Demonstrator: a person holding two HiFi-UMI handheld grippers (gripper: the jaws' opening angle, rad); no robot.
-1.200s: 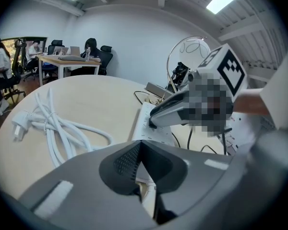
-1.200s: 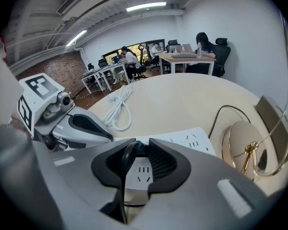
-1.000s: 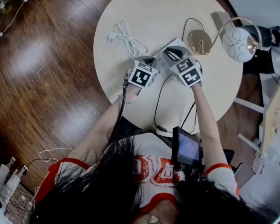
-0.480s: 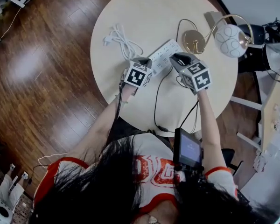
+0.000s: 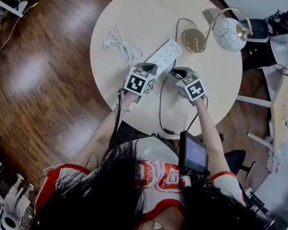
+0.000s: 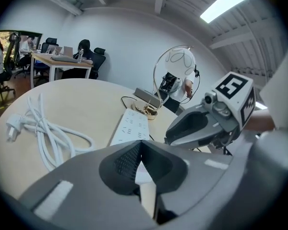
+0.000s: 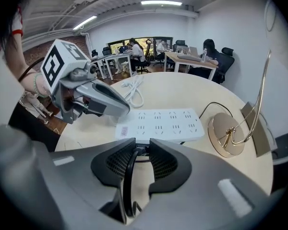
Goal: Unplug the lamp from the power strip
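Note:
A white power strip (image 5: pixel 164 55) lies on the round table (image 5: pixel 134 13); its sockets (image 7: pixel 161 121) look bare. Behind it stands the lamp with a gold base (image 5: pixel 194 40) and a white globe shade (image 5: pixel 228 34). My right gripper (image 5: pixel 175 73) hangs just short of the strip's near side, shut (image 7: pixel 137 147) on the lamp's black plug, whose cable (image 5: pixel 160 104) trails back between the jaws. My left gripper (image 5: pixel 146 67) hovers by the strip's near end, its pads meeting (image 6: pixel 140 145) with nothing between them.
A coiled white cord (image 5: pixel 120 44) with a plug lies left of the strip. A grey flat piece (image 5: pixel 211 14) sits behind the lamp. A small screen (image 5: pixel 193 153) hangs at the person's chest. Dark wood floor surrounds the table, with office desks and seated people beyond.
Both grippers have drawn back from the power strip toward the person. The right one came off the strip with the black plug in its jaws.

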